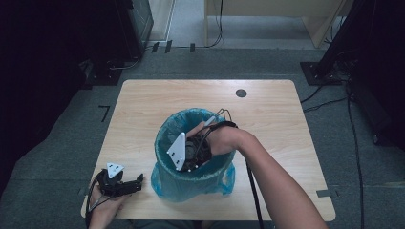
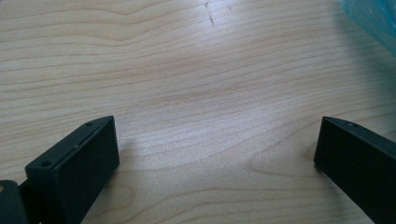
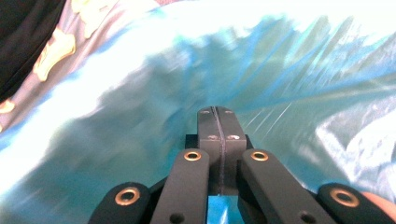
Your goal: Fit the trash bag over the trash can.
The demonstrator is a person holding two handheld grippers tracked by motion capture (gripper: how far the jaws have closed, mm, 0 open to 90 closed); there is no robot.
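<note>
A round bin lined with a blue plastic bag [image 1: 168, 128] stands in the middle of the wooden table [image 1: 143, 105]. My right gripper [image 1: 193, 153] reaches down inside the bin, its grey plate [image 1: 177, 150] by the near-left rim. In the right gripper view its jaws [image 3: 218, 112] are shut flat against each other, nothing visible between them, with the blue liner [image 3: 289, 70] close ahead. My left gripper [image 1: 137, 183] rests low at the table's front left corner, left of the bin. Its jaws [image 2: 217, 126] stand wide open over bare wood [image 2: 187, 70], and a corner of the blue bag [image 2: 373, 14] shows ahead.
A small dark round grommet [image 1: 241, 93] sits in the table's far right part. Loose bag ends [image 1: 229, 177] spill at the bin's base. Cables [image 1: 329, 100] cross the grey floor to the right, and dark equipment [image 1: 57, 57] stands at left. Patterned cloth [image 3: 56, 46] shows past the liner.
</note>
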